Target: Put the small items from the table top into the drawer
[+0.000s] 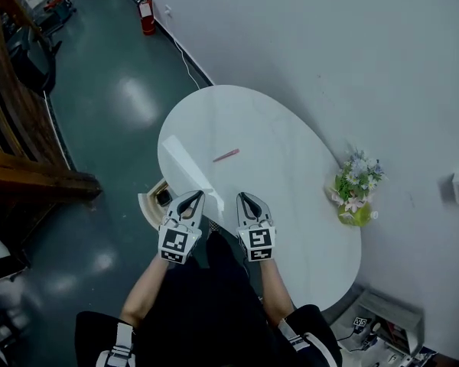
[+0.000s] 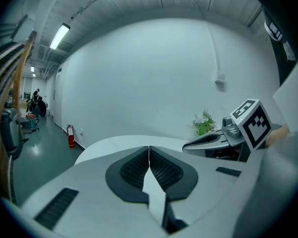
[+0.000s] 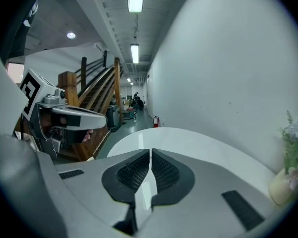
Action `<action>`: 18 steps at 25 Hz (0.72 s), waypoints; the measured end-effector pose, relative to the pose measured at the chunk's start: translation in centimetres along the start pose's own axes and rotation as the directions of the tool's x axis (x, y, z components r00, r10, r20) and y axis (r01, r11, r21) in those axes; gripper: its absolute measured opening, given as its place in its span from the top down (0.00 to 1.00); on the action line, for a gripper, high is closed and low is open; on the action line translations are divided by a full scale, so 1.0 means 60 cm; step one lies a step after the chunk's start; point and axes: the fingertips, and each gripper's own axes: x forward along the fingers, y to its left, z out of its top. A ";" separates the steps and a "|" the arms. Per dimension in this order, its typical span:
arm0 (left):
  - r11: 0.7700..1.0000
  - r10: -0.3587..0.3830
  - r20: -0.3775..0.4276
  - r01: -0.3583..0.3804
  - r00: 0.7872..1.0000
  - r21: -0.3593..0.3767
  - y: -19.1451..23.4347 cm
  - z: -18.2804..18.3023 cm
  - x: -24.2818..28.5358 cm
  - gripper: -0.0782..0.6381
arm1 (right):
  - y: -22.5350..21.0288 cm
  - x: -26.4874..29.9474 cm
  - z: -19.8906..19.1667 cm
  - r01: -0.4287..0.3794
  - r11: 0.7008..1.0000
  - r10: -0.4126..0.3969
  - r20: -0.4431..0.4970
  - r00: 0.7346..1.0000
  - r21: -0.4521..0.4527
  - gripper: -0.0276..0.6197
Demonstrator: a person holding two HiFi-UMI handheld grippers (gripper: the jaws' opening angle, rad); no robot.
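Note:
A thin pink stick-like item (image 1: 226,155) lies near the middle of the white oval table (image 1: 237,121). My left gripper (image 1: 190,197) hovers over the table's near edge, jaws shut with nothing between them (image 2: 149,152). Beside it, my right gripper (image 1: 245,199) is likewise shut and empty (image 3: 151,155). Both point toward the pink item, a short way short of it. From the left gripper view the right gripper (image 2: 223,138) appears at the right. No drawer can be made out.
A small vase of flowers (image 1: 356,186) stands at the table's right edge by the white wall. A beige object (image 1: 154,201) sits on the floor left of the table. A red fire extinguisher (image 1: 147,15) stands by the far wall. Wooden stairs (image 1: 15,151) rise at the left.

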 end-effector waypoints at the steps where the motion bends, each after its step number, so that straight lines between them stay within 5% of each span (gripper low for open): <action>1: 1.000 0.005 -0.008 -0.005 1.000 -0.003 0.004 -0.004 0.013 0.86 | -0.007 0.011 -0.004 -0.010 1.000 0.010 -0.006 1.000 0.001 0.90; 18: 0.995 0.050 -0.106 -0.059 0.993 -0.085 0.055 -0.075 0.150 0.86 | -0.060 0.171 -0.058 -0.143 0.990 0.142 -0.102 0.985 -0.010 0.90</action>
